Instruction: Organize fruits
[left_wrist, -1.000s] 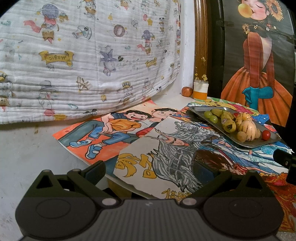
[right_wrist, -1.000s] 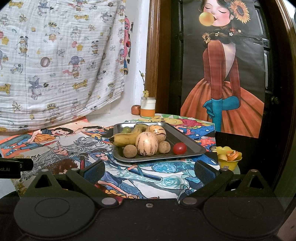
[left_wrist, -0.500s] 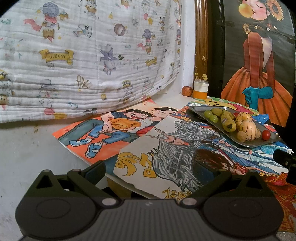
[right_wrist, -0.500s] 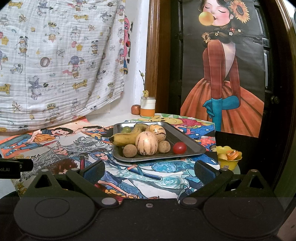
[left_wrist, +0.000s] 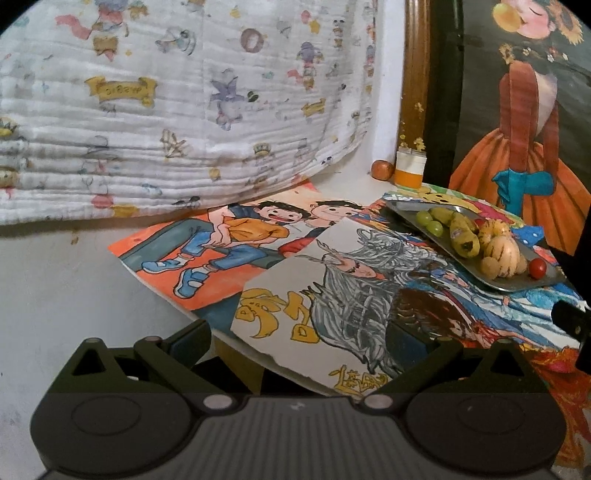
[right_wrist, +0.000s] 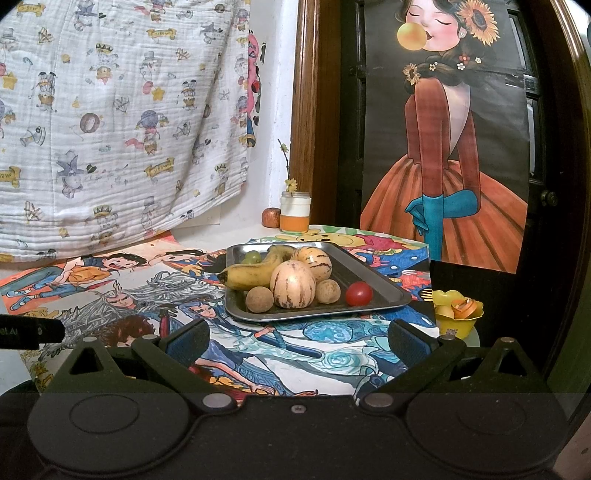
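Both claws hang with their jaws spread wide and nothing between them: the right claw faces the metal tray from near its front edge, while the left claw sits well apart from it, over the painted paper sheets covering the tabletop. The fruit is all on that tray, packed toward its left half: a curved banana leaning across the back, two striped pale-yellow melons, two dull brown round fruits, green grapes behind, and a glossy cherry tomato alone on the bare right side. The likeliest trouble, in my judgement, is rolling: nearly everything here is round and smooth, the tray is shallow and slick, and pulling one piece from the cluster could send its neighbours skittering, possibly over the low rim. The tomato and grapes look thin-skinned and could split under a hard squeeze; the banana, spotted and soft-looking, could bruise. The tray rests on loose paper, so a sideways push may slide both. A yellow bowl holding other pieces stands off the right edge, lower than the tabletop as far as I can tell, so a drop there could bounce out. A jar and a small apple stand by the wall behind.
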